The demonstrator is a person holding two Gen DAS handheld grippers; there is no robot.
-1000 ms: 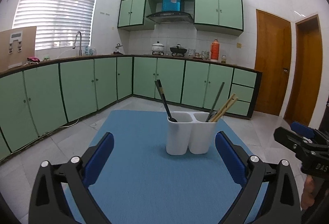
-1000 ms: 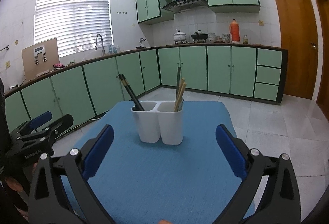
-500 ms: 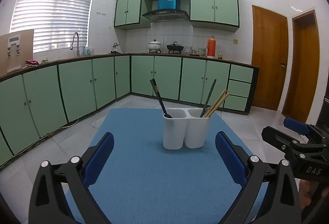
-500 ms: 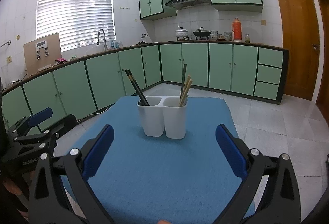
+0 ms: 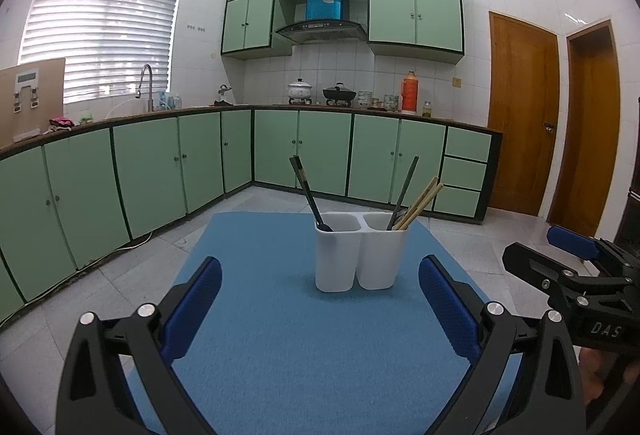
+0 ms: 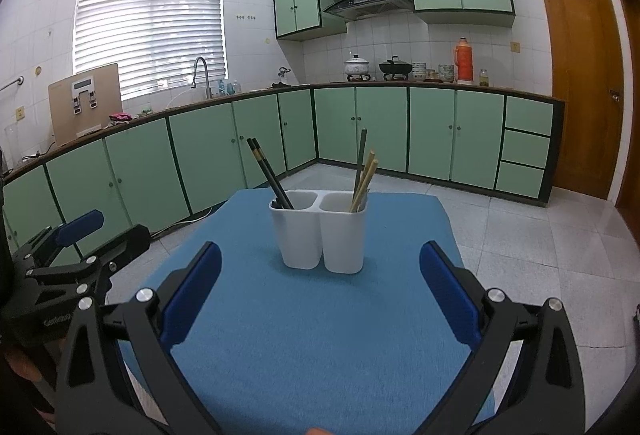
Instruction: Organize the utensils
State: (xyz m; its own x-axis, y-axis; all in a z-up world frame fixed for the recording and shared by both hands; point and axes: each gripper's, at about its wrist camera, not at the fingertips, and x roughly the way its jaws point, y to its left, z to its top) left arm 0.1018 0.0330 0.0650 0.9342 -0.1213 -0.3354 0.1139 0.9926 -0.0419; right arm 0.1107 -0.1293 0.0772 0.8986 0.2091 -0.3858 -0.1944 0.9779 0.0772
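Observation:
A white two-compartment utensil holder [image 5: 360,255] [image 6: 320,235] stands upright on the blue mat [image 5: 300,355] [image 6: 312,347]. Its left cup holds dark utensils [image 5: 308,191] [image 6: 270,173]. Its right cup holds a dark green stick [image 5: 404,187] [image 6: 360,159] and pale wooden chopsticks [image 5: 422,201] [image 6: 365,179]. My left gripper [image 5: 320,299] is open and empty, in front of the holder. My right gripper [image 6: 320,283] is open and empty, also in front of it. Each gripper shows at the side of the other's view, the right [image 5: 576,267] and the left [image 6: 68,255].
The mat covers a small table with tiled floor [image 6: 540,247] around it. Green cabinets [image 5: 160,163] run along the left and back walls under a worktop with pots [image 5: 316,91] and a red flask [image 5: 409,91]. Wooden doors [image 5: 520,123] stand at the right.
Both grippers have drawn back and risen a little, so the holder looks smaller and farther away. Both stay open and empty. The holder and utensils have not moved.

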